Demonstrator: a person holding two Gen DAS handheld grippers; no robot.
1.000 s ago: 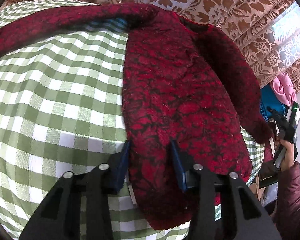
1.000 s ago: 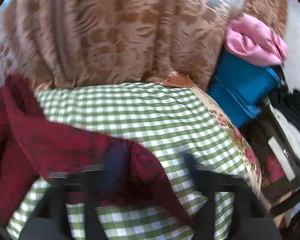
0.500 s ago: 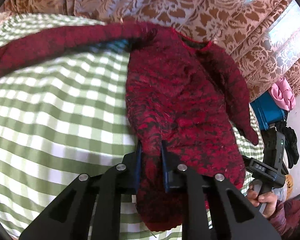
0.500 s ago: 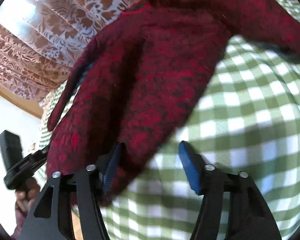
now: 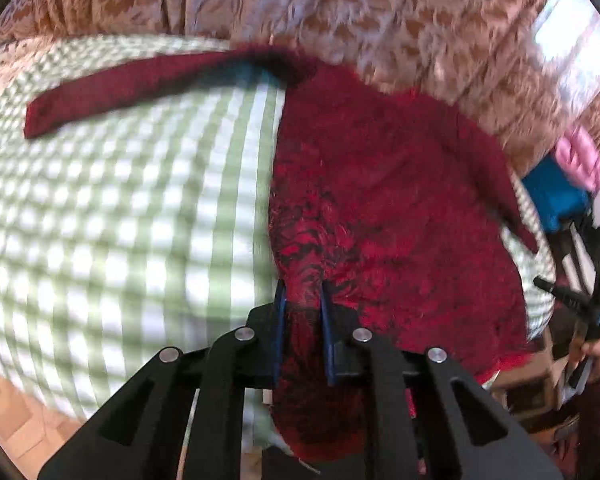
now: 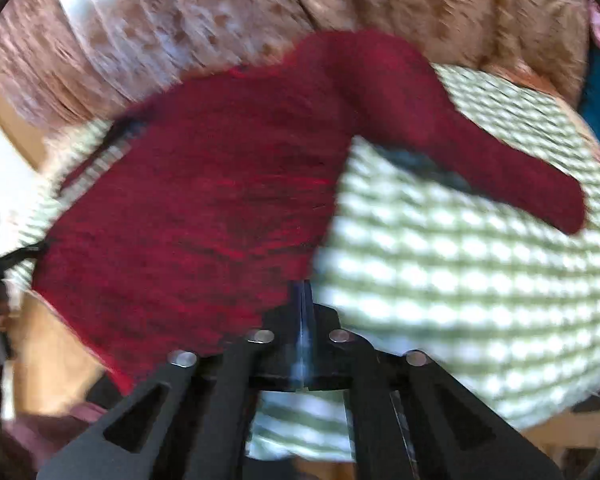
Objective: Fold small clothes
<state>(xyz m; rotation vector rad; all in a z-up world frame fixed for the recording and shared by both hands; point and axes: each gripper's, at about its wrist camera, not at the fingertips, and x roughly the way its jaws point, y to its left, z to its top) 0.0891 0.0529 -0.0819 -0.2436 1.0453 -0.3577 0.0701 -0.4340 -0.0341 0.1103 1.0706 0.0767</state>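
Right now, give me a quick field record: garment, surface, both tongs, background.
garment: dark red knit sweater, spread flat, one sleeve stretched out to the side
surface: green-and-white checked cloth
left tongs: shut on a fold of the sweater's hem edge; jaws have just been closing
right tongs: pads together at the sweater's lower edge; blur hides whether fabric is pinched; jaws have just been closing
background: brown floral curtain; blue item with pink cloth on top at far right
image quality: both views motion-blurred
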